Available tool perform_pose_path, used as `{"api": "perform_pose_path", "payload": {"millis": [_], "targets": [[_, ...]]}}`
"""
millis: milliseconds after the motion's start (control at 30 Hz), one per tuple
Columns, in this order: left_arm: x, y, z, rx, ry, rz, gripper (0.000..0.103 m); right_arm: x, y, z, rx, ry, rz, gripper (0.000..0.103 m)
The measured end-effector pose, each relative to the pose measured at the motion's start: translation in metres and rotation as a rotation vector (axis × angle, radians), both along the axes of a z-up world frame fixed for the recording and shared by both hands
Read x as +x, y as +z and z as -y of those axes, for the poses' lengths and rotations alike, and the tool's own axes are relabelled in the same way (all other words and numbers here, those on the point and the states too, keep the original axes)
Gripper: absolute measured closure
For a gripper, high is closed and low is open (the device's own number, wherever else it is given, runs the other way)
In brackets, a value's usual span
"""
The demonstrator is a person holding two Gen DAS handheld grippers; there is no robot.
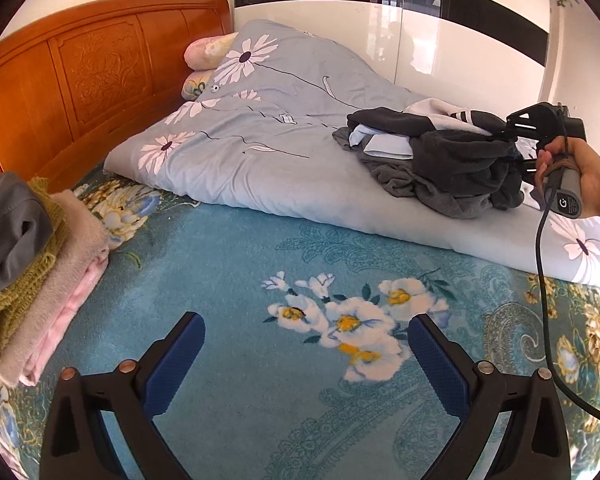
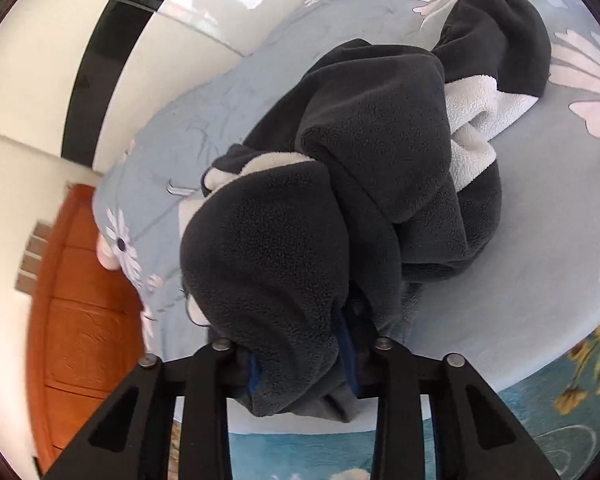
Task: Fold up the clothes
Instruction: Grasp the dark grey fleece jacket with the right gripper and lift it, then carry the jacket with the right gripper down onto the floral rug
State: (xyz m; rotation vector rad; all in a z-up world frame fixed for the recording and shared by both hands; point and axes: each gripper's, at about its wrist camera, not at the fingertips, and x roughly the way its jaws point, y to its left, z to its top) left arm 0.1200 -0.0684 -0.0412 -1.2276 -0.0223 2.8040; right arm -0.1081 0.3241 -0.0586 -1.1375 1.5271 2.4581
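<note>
Right tongs (image 2: pixel 300 364) bite a bunched dark fleece garment (image 2: pixel 324 184); the untangling is where it may go astray.

The fleece garment sits on the pale blue quilt (image 1: pixel 260 152), at its near right side, tangled with other loose clothes (image 1: pixel 392 152) there. The grip looks like a thick wad, not a hem, so lifting may drag the neighbours along or let the fleece slip and stay crumpled. The left tongs (image 1: pixel 306 360) are spread wide and empty, off the quilt's near edge above the floral bedspread (image 1: pixel 228 260), with the folded stack (image 1: pixel 40 264) farther left.
</note>
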Motion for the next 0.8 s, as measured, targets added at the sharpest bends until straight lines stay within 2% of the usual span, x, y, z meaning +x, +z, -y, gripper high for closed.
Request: {"api": "perform_pose_path", "payload": {"millis": [133, 333, 800], "targets": [[0.003, 0.008, 0.005, 0.036, 0.003, -0.012, 0.0, 0.007, 0.036, 0.0, -0.017, 0.071, -0.188, 0.086], [0.013, 0.028, 0.016, 0.095, 0.01, -0.045, 0.0, 0.037, 0.106, 0.002, 0.019, 0.185, -0.398, 0.087], [0.064, 0.098, 0.051, 0.183, 0.063, -0.197, 0.0, 0.208, 0.252, 0.049, 0.055, 0.502, -0.782, 0.087]]}}
